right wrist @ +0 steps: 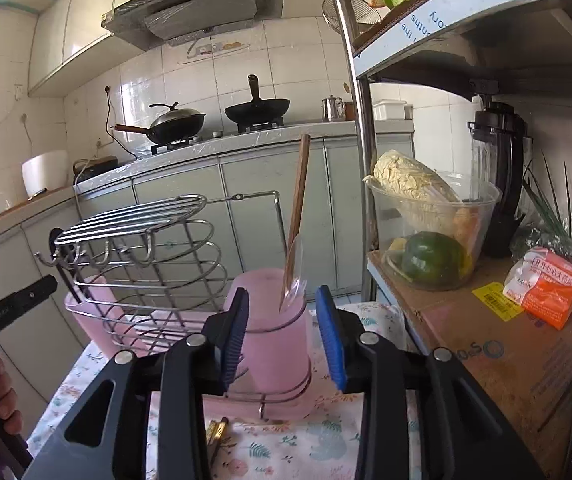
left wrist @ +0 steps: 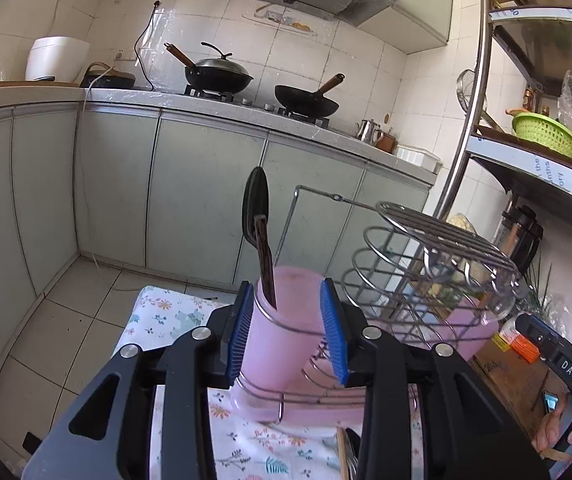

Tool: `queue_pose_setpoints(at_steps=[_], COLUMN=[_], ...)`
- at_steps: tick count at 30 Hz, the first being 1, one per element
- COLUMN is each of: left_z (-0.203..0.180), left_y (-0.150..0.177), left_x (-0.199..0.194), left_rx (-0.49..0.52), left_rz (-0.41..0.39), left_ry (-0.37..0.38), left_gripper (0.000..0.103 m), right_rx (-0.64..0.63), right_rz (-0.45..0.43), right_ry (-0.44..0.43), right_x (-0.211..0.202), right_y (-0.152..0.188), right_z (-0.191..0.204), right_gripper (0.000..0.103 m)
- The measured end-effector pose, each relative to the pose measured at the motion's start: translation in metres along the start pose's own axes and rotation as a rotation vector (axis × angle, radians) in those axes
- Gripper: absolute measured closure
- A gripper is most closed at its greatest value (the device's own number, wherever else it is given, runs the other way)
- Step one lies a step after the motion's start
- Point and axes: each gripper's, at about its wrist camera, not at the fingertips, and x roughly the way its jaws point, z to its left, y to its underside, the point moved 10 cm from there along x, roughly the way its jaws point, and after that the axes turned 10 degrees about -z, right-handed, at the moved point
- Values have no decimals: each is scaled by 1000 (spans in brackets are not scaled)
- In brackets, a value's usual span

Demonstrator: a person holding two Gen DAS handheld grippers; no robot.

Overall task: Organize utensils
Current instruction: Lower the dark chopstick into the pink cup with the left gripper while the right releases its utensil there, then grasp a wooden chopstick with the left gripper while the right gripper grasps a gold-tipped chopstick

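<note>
A wire utensil rack [left wrist: 418, 264] stands on a floral cloth [left wrist: 165, 316] and holds a pink cup at each end. The left wrist view shows one pink cup [left wrist: 281, 344] with a black spoon [left wrist: 255, 208] standing in it, bowl up. My left gripper [left wrist: 288, 328] is open, its blue pads on either side of that cup. The right wrist view shows the other pink cup [right wrist: 277, 344] with a wooden-handled spoon [right wrist: 298, 216] standing in it. My right gripper [right wrist: 283, 334] is open around that cup. The rack [right wrist: 145, 256] extends to the left there.
More utensils lie on the cloth near my grippers [left wrist: 346, 452], with a gold-tipped one in the right wrist view [right wrist: 217, 430]. A metal shelf with a vegetable bowl [right wrist: 430, 224], blender [right wrist: 498, 176] and cardboard box [right wrist: 518, 344] stands at right. Kitchen counter with woks [left wrist: 217, 76] lies behind.
</note>
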Motion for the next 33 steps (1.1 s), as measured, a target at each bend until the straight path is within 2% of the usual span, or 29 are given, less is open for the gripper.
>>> queue_pose_setpoints(at_steps=[5, 12, 16, 18, 25, 33], left_z=[-9, -29, -39, -44, -50, -57], left_y=[22, 81, 111, 127, 164, 192], left_x=[-14, -25, -22, -17, 16, 49], left_rx=[15, 39, 54, 48, 48, 69], left_rz=[91, 321, 427, 492, 681, 798], left_ry=[47, 138, 158, 166, 131, 73], left_gripper=[68, 68, 69, 78, 85, 86], right_rx=[35, 90, 129, 154, 211, 282], right_rz=[99, 278, 394, 451, 522, 576], right_ry=[-47, -108, -133, -165, -194, -232], right_x=[-11, -19, -19, -19, -16, -11], right_y=[23, 76, 106, 119, 139, 150], right_z=[5, 14, 17, 20, 17, 12], right_gripper=[68, 68, 68, 73, 83, 83])
